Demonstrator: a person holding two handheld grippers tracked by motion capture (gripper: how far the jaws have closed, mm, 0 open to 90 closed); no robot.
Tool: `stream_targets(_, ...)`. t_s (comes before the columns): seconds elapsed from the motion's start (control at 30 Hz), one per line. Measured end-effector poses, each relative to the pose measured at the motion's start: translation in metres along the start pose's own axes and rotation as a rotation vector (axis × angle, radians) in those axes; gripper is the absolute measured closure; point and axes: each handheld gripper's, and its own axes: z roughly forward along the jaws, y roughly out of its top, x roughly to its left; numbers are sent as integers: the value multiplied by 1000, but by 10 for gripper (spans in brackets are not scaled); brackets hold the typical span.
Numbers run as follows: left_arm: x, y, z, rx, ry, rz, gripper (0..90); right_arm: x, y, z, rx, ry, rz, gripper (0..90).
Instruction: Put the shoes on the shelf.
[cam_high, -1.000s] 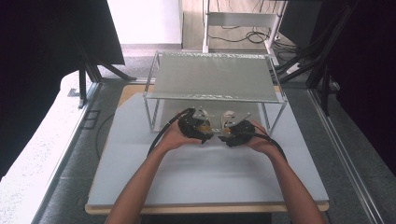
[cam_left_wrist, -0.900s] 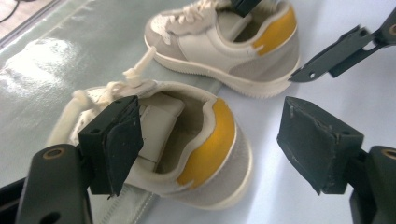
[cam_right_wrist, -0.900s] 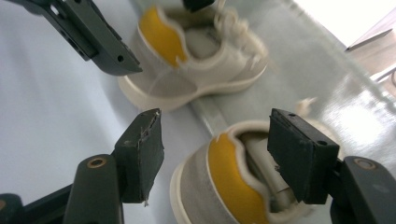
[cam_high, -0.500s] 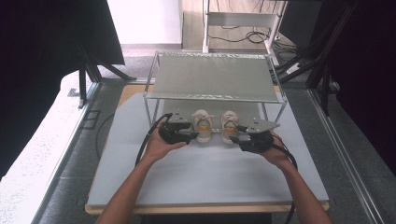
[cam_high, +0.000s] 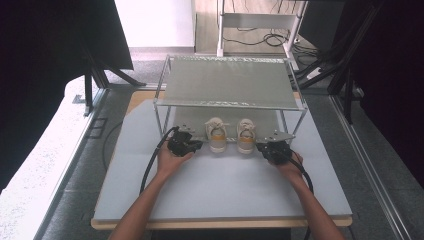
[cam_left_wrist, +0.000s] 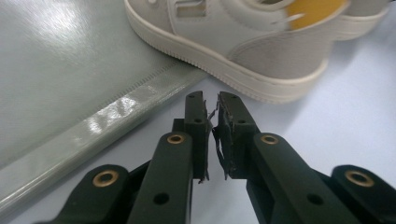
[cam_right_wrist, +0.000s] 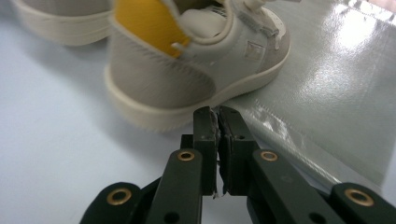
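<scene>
Two shoes (cam_high: 216, 134) (cam_high: 245, 135) stood side by side at the front edge of the rack (cam_high: 227, 87), heels toward the person. The left gripper (cam_high: 192, 145) lay just left of them, the right gripper (cam_high: 265, 148) just right. Both had just been closing; jaws nearly together, nothing between them.

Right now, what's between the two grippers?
The two shoes, side by side: the left shoe and the right shoe sit between the left gripper and the right gripper in the high view.
</scene>
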Motion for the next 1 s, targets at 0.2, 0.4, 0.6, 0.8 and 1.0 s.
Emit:
stream_targets(0.2, 2, 5, 13, 15, 20, -15, 810, -5, 1, 12, -7, -20, 67, 854)
stream_targets(0.4, 3, 10, 23, 5, 25, -37, 803, -9, -1, 19, -6, -32, 71, 847)
stream_targets(0.6, 4, 15, 28, 16, 23, -35, 817, -12, -1, 24, -11, -33, 78, 843)
stream_targets(0.8, 3, 17, 28, 22, 17, -38, 814, -11, 3, 26, -8, -49, 70, 848)
stream_targets(1.0, 4, 19, 25, 24, 14, -20, 811, -9, 7, 27, 4, -51, 53, 848)
